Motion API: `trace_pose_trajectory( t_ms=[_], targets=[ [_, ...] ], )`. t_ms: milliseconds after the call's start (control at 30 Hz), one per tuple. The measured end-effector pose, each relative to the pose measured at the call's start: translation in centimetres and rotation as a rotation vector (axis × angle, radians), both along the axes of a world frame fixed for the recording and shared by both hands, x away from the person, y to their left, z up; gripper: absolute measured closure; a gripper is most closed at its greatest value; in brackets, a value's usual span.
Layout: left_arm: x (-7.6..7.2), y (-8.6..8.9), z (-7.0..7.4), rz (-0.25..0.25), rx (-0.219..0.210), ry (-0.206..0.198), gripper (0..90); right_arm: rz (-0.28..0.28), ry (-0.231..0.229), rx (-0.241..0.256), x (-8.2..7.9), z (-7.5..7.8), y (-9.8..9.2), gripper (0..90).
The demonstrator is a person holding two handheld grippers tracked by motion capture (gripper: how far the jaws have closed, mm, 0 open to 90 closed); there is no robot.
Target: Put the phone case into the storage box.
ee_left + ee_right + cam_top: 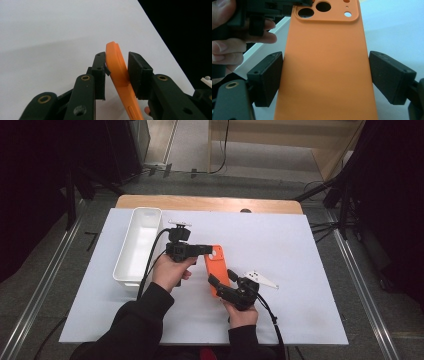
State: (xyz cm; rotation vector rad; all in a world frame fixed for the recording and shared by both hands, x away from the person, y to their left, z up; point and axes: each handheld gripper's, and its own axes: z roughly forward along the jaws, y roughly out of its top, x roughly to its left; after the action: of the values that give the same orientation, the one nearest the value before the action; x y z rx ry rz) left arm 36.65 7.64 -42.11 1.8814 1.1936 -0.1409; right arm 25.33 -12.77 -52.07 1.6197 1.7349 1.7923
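Left gripper (pixel 209 249) clamps the far end of the orange phone case (pixel 216 268). Right gripper (pixel 220 277) straddles its near end, jaws wide, beside the white bin (pixel 131 270)

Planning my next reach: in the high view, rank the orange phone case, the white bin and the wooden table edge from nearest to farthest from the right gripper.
1. Orange phone case: at the right gripper, just ahead-left.
2. White bin: farther left, beyond the left gripper.
3. Wooden table edge: farthest, along the table's far side.
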Motion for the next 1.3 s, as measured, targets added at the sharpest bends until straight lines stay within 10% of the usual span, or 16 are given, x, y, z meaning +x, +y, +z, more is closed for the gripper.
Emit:
trace_pose_trajectory(
  t_ms=[867, 1300],
  targets=[
    [0.4, 1.2, -0.4, -0.035, -0.133, 0.046, 76.4, 0.017, -0.051, -0.159, 0.5, 0.2, 0.6, 13.3],
    [-0.1, 1.0, 0.7, -0.045, -0.094, -0.009, 76.8, 0.059, -0.055, -0.194, 0.5, 1.2, 0.5, 9.9]
  ],
)
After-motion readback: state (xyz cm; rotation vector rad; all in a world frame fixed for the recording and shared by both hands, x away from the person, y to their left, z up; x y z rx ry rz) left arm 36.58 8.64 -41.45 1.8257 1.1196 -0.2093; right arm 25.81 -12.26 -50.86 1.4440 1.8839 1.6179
